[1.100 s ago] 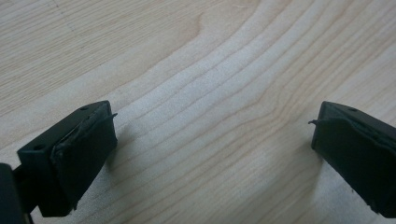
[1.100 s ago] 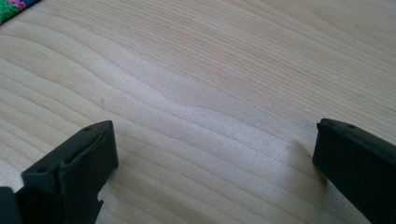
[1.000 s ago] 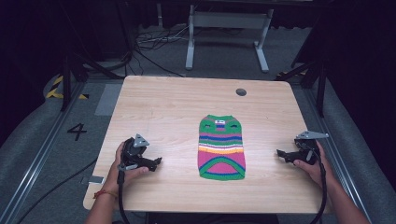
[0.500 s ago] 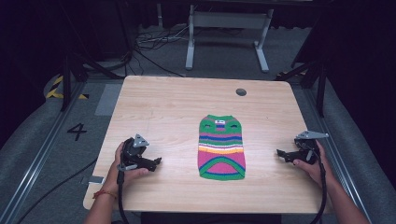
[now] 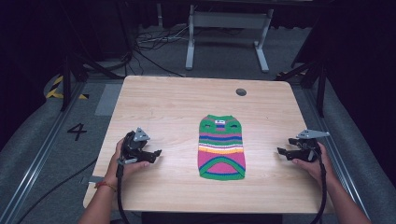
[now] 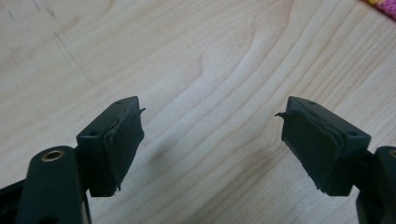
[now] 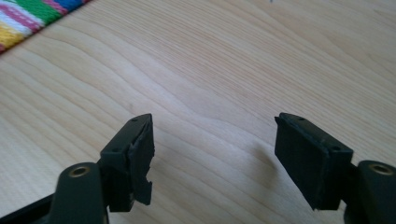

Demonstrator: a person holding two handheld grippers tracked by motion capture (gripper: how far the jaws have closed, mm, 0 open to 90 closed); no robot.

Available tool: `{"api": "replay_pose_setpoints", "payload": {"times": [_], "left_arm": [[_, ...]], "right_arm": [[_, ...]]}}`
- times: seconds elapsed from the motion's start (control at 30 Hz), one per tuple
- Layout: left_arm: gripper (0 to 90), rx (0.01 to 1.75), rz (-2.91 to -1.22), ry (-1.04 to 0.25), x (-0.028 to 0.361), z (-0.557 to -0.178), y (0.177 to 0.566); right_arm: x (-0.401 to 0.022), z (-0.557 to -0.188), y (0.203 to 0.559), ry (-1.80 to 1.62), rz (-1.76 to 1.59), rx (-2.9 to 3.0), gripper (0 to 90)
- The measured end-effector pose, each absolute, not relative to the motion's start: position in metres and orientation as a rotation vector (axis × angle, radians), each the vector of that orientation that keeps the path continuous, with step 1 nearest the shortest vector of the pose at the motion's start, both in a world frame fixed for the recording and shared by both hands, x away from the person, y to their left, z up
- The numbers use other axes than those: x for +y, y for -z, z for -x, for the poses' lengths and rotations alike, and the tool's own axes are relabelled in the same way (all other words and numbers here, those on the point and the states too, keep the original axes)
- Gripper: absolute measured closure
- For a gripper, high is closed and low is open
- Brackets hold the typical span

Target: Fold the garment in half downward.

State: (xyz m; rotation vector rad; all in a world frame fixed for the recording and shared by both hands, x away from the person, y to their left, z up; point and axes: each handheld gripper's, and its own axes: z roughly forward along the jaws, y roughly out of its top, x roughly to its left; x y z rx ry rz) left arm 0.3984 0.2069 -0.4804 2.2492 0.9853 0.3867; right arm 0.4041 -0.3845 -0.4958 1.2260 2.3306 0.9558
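Sweater (image 5: pixel 222 147) lies flat mid-tabletop (image 5: pixel 168 102), untouched. Left gripper (image 5: pixel 156 155) and right gripper (image 5: pixel 281 151) flank it, well apart, jaws just narrowing yet empty. Likely next: reach inward for its edges.

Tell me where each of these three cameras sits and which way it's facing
High view: above the person's side, looking forward and down on the light wooden table; forearms, left gripper and right gripper show.
Left gripper view: rides the left gripper, facing bare tabletop.
Right gripper view: rides the right gripper, likewise.
Shared: every view catches the striped knitted pet sweater, at a corner in the gripper views.
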Motion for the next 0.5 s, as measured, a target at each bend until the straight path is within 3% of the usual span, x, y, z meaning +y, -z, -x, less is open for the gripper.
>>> {"api": "replay_pose_setpoints", "payload": {"times": [0.5], "left_arm": [[27.5, 0.933, -2.237, -0.484, 0.177, -0.438, 0.447]], "right_arm": [[-0.35, -0.439, 0.448, -1.063, -1.146, 2.321, 36.6]]}}
